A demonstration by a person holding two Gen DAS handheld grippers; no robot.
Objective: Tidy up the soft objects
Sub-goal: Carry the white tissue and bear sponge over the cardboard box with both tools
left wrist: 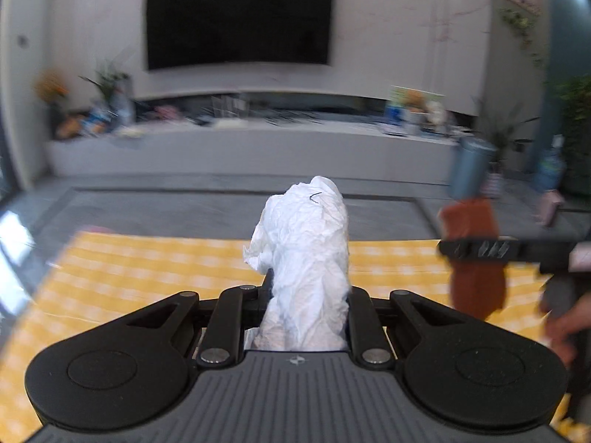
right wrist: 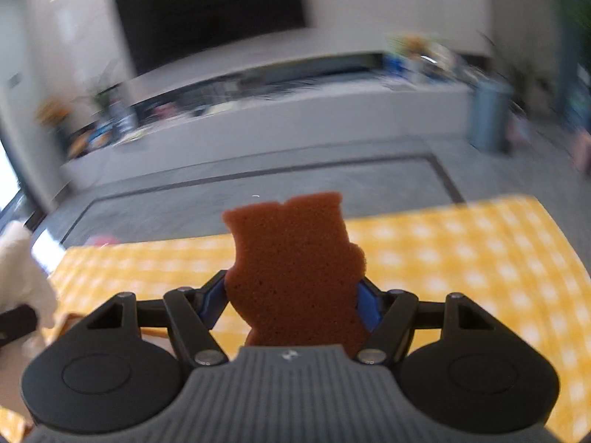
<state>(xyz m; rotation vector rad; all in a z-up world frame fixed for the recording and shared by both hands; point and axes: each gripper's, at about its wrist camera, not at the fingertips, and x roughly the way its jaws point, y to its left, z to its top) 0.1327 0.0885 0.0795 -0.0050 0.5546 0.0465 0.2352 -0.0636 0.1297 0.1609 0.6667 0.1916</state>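
yellow checked cloth (right wrist: 461,258) covers the desk below. left gripper (left wrist: 306,295) fingers are closed on a crumpled white tissue (left wrist: 306,251); right gripper (right wrist: 291,302) fingers clamp a brown sponge (right wrist: 295,258), both lifted above the desk.

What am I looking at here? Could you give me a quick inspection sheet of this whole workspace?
Surface: yellow-and-white checked tablecloth, bare where visible.
Job's things: crumpled white tissue-like wad and brown shaped sponge, both held above the cloth.
Clutter: small pink object at the cloth's far edge, too blurred to name.
Grippers: left gripper shut on the wad; right gripper shut on the sponge.
Cables: nothing seen.
Surroundings: dark wall-mounted screen, long low white cabinet with blurred items, potted plants, grey floor.
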